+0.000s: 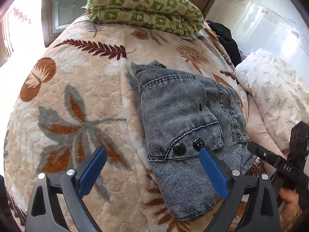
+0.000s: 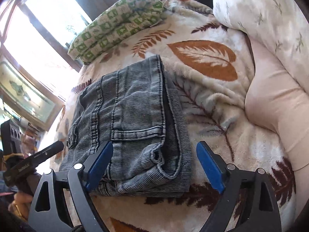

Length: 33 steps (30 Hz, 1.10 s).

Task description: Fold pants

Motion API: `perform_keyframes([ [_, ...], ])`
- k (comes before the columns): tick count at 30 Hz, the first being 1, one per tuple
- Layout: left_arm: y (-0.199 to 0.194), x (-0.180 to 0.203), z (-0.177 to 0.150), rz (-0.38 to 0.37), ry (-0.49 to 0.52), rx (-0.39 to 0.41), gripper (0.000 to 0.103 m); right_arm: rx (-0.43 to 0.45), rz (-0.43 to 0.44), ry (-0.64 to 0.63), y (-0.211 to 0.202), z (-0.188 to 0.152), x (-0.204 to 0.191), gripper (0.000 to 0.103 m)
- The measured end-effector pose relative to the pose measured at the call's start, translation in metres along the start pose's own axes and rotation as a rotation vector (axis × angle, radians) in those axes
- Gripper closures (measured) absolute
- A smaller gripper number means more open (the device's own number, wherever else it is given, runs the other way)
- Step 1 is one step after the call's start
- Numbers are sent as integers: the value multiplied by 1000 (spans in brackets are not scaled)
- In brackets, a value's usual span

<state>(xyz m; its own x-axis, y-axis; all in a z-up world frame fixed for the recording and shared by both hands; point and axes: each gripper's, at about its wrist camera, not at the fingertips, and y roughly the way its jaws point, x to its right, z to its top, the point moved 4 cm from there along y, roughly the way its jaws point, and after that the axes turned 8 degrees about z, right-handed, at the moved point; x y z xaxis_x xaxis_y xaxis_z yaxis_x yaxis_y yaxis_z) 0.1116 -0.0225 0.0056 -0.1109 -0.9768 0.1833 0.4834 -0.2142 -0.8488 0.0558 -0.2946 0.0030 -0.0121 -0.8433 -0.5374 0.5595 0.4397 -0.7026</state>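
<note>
Grey washed denim pants (image 1: 185,119) lie folded into a compact stack on a leaf-patterned blanket (image 1: 77,96); two black buttons show near the waistband. They also show in the right wrist view (image 2: 131,119). My left gripper (image 1: 152,154) is open and empty, held above the stack's near left edge. My right gripper (image 2: 154,150) is open and empty above the stack's near end. The right gripper's body shows in the left wrist view (image 1: 278,162), and the left gripper's in the right wrist view (image 2: 34,158).
A folded green-and-cream quilt (image 1: 144,9) lies at the far end of the bed. A white floral pillow (image 1: 274,92) and a pink pillow (image 2: 276,104) lie to the right. Dark clothes (image 1: 226,38) sit by the wall. Windows stand behind.
</note>
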Motion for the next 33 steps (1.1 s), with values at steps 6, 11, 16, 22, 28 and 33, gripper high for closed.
perform_keyframes([
  [6,2,5,4,-5,17,-3,5,-12,29,26,4,5,9,15],
  [11,4,9,7,-11,27,-8,5,-43,43,41,13,5,14,15],
  [16,10,7,11,-35,4,-30,5,-41,57,60,15,9,18,15],
  [22,19,4,16,-59,-36,-49,5,-33,76,69,15,13,20,14],
  [28,28,3,24,-62,-48,-66,5,-25,128,85,20,19,18,13],
  [33,35,5,29,-66,-53,-80,4,-42,175,68,26,22,12,13],
])
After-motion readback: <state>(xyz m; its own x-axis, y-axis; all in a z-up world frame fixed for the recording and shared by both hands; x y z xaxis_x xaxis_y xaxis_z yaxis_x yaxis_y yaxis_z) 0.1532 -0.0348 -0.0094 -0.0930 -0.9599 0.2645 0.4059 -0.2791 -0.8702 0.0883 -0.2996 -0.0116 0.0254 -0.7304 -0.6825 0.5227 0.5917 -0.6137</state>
